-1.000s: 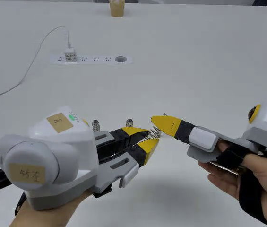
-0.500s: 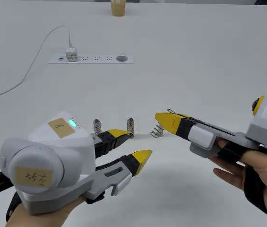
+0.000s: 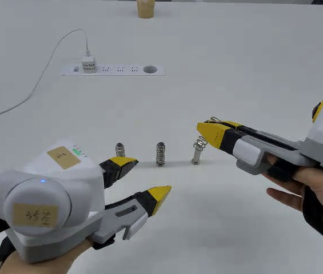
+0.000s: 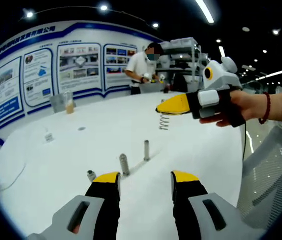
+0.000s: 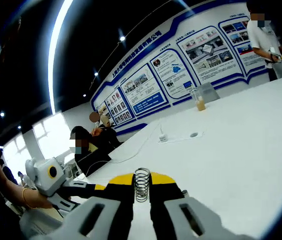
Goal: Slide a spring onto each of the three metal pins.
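Three short metal pins stand in a row on the white table (image 3: 235,68). The left pin (image 3: 119,149) and the middle pin (image 3: 160,154) each carry a spring. The right pin (image 3: 196,154) is bare, as the left gripper view confirms (image 4: 146,150). My right gripper (image 3: 208,130) is shut on a spring (image 5: 141,184), which hangs from its yellow tips (image 4: 163,120) just above the right pin's top (image 3: 201,142). My left gripper (image 3: 144,177) is open and holds nothing, close in front of the left and middle pins (image 4: 144,177).
A white power strip (image 3: 110,70) with a plugged charger and a trailing cable (image 3: 35,80) lies at the back left. A cup of yellowish liquid (image 3: 145,7) stands at the far edge. People stand and sit beyond the table (image 4: 143,70).
My left gripper has opened and drawn back from the spring. My right gripper has carried the spring to the right, to just above the bare right pin.
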`<action>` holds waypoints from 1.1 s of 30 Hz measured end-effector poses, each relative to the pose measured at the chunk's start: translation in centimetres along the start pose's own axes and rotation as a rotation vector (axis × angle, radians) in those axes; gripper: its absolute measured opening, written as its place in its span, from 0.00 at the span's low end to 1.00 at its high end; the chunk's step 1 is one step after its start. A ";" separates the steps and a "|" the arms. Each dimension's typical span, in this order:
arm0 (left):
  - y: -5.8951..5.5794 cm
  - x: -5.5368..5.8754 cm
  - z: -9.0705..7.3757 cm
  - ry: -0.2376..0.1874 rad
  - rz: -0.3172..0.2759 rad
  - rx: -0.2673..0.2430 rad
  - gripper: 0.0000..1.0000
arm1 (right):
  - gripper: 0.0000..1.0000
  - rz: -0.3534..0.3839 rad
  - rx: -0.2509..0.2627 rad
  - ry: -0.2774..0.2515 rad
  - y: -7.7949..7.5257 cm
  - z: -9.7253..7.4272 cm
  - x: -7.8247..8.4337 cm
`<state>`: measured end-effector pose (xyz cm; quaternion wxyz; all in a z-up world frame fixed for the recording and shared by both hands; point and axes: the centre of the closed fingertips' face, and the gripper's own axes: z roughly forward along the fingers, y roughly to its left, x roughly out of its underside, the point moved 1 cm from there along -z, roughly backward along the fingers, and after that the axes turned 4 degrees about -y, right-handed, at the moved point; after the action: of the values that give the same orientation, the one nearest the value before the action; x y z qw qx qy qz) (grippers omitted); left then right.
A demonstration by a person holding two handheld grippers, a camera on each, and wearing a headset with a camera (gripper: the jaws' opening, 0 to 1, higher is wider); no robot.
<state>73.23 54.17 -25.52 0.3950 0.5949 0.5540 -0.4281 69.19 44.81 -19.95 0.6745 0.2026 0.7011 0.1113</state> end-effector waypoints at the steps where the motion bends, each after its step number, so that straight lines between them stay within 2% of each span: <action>1: 0.3 0.1 -0.1 0.004 -0.002 -0.012 0.42 | 0.12 -0.009 0.003 0.003 -0.2 0.1 0.0; 5: 0.9 0.3 -0.3 0.012 0.008 -0.039 0.46 | 0.12 -0.041 0.015 0.002 -0.7 0.3 -0.1; 8: 1.2 0.5 -0.4 0.014 -0.005 -0.051 0.48 | 0.12 -0.059 0.030 0.002 -1.2 0.5 -0.1; 18: 1.5 1.5 -0.6 0.034 0.000 -0.076 0.62 | 0.12 -0.166 0.050 0.020 -2.5 1.3 0.4; 22: 1.6 1.7 -0.7 0.036 -0.001 -0.081 0.67 | 0.12 -0.182 0.053 0.031 -3.0 1.6 0.7; 28: 1.7 2.3 -0.6 0.048 0.001 -0.080 0.71 | 0.12 -0.211 0.065 0.038 -3.9 2.2 1.0; 33: 2.0 2.4 -0.6 0.041 -0.010 -0.092 0.72 | 0.12 -0.242 0.081 0.047 -4.6 2.6 1.3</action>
<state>75.29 55.34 -27.66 0.4086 0.5819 0.5839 -0.3918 71.11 40.96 -23.21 0.6578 0.1410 0.7398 0.0053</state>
